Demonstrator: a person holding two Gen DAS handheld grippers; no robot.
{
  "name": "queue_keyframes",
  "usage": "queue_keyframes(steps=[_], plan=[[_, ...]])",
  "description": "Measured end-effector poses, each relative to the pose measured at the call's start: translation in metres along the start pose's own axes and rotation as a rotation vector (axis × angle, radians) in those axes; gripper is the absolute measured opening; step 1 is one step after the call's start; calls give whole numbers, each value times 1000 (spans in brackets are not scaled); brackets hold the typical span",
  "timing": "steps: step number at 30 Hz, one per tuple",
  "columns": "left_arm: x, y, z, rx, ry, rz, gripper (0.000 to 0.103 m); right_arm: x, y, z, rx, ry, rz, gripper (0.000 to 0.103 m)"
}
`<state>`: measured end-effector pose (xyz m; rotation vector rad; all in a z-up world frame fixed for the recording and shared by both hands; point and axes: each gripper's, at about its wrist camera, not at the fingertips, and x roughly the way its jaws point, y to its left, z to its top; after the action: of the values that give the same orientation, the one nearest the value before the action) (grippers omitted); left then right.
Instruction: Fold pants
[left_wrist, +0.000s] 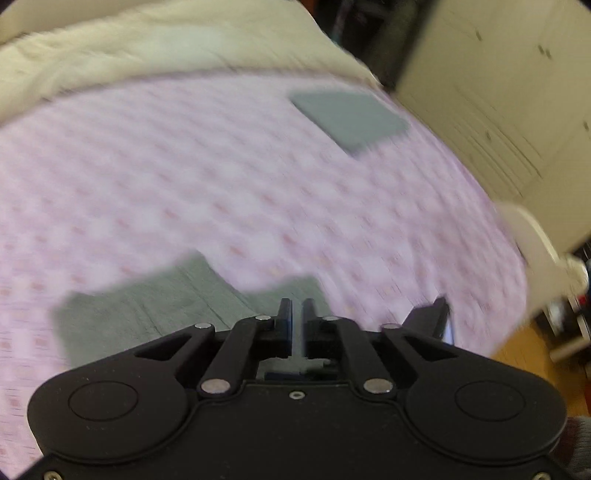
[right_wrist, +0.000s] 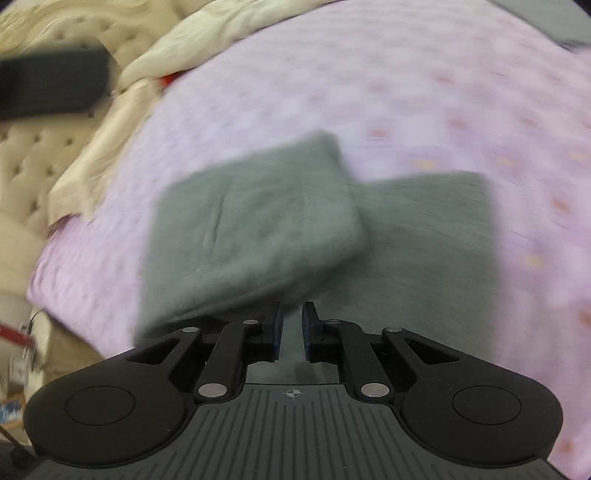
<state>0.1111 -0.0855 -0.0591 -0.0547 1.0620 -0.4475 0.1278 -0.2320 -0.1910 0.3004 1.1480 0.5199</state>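
Your left tool (left_wrist: 297, 308) and right tool (right_wrist: 292, 314) hang slightly parted, gripping nothing, over the pants (right_wrist: 258, 221); bare bed (right_wrist: 406, 92) lies toward twelve o'clock.

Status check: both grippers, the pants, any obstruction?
Left gripper and right gripper nearly closed, nothing between them. Grey-green pants partly folded on pink bedspread. No obstruction seen.

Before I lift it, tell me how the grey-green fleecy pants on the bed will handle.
The grey-green fleecy pants probably flop: one part drapes loosely over another. The soft nap suggests pads will grip, not slip. Likely light; no roll risk.
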Motion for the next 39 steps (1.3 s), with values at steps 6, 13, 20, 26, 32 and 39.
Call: queue_keyframes(steps=[6,13,20,26,32,39], plan=[[42,11,-44,-24,134,89,16,-30,-29,0,33,-64,-46,14],[46,66,-118,-146,210,294,16,-5,-37,41,114,-73,141,44],[35,68,-150,-161,167,347,16,45,-38,61,151,70,118,48],[32,61,-156,-140,108,304,23,48,-5,61,60,134,160,14],[40,48,-148,-12,8,279,31,-11,42,86,63,37,302,13],[70,33,-142,134,-64,322,42,-49,68,106,-8,-18,340,11]])
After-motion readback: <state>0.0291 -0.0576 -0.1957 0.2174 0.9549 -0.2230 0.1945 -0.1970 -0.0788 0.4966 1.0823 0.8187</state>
